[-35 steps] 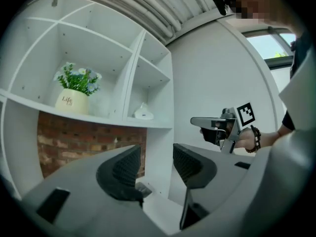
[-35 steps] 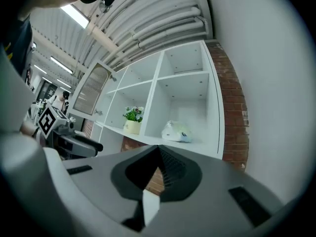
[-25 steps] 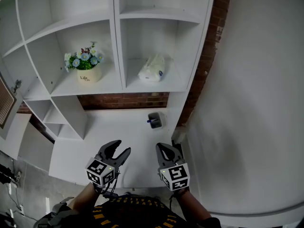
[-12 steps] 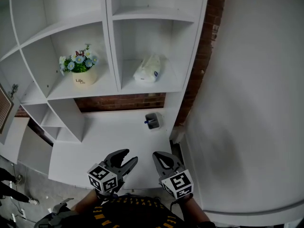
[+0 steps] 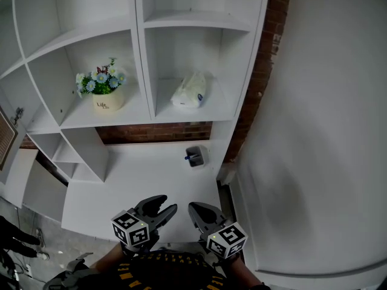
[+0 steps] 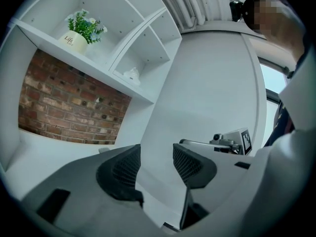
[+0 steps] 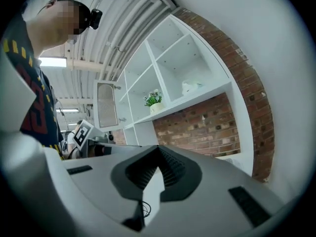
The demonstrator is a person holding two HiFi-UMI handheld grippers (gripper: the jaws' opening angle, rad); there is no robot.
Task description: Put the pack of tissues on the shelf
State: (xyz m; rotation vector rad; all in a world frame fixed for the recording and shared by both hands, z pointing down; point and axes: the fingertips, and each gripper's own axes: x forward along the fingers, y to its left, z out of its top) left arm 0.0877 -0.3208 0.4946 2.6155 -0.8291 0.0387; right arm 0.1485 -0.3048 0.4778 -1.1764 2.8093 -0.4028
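At bottom centre of the head view, the two claws sit side by side at the near edge of the white counter (image 5: 130,180), both close to the person's dark, yellow-marked shirt (image 5: 163,270). The left claw (image 5: 167,205) is released: in its own view the two ribbed pads stand apart with only white surface showing between them. The right claw (image 5: 194,209) is clenched on nothing, its pads meeting at their tips in the right gripper view.

Farther up the counter, near frame centre, stands a small grey cup (image 5: 195,156) with something blue in it, well apart from both claws. Behind it a strip of brick (image 5: 154,130) runs under the white shelf (image 5: 144,71).

The tissues (image 5: 189,90) lie in the shelf's lower right compartment, just above centre, resting on its floor and leaning toward the back. In the compartment to their left is a pale pot (image 5: 103,100) of blue and white flowers. A plain white wall (image 5: 320,132) fills the right half of the frame.
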